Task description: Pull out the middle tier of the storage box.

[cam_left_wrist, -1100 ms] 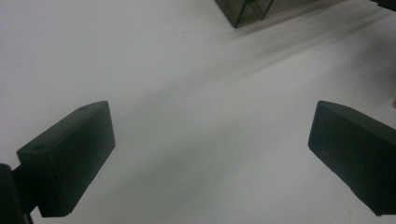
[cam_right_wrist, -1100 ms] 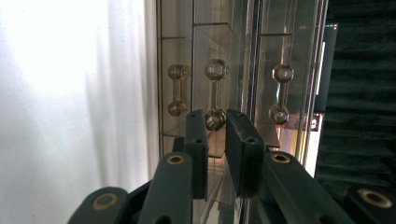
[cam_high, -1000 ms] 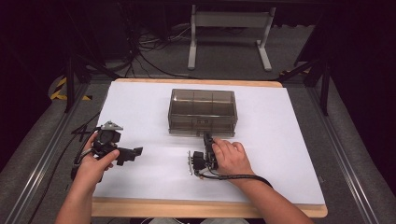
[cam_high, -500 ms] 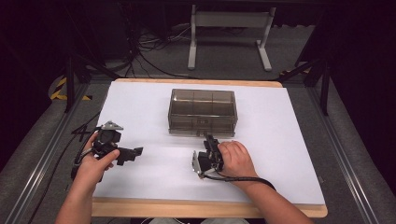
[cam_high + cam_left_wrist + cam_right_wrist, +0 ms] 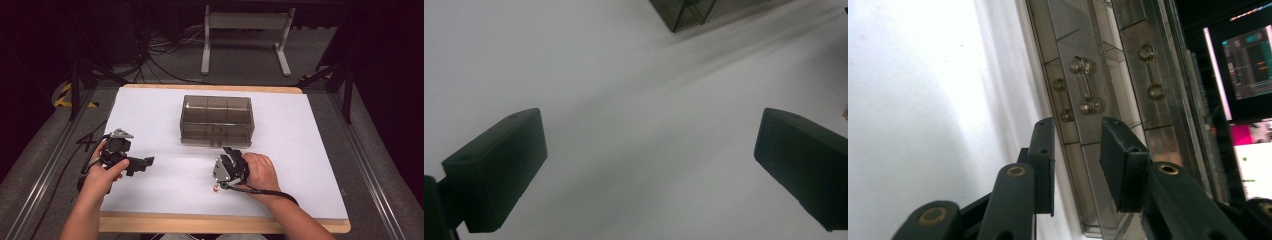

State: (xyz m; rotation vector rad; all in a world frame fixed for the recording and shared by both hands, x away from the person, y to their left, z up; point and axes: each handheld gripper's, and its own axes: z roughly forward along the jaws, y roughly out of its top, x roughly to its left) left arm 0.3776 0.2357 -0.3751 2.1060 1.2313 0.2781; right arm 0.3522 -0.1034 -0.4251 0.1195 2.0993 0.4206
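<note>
Drawer box (image 5: 216,120), one; grippers, two.

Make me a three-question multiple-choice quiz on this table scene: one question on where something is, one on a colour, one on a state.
1. Where does the smoky see-through plastic drawer box stand on the white-covered table?
A. At the near left corner
B. In the middle, toward the far edge
C. Hanging over the right edge

2. What colour is that box?
A. Clear smoky grey-brown
B. Solid red
C. Solid white

3. How do the black fingers of the left gripper stand?
A. Shut together
B. Clamped on the box
C. Wide apart, nothing between them

Answers:
1 B: the high view shows it centred, close to the far edge.
2 A: its dividers show through the tinted walls.
3 C: the left gripper view shows bare white table between the fingers.
</note>
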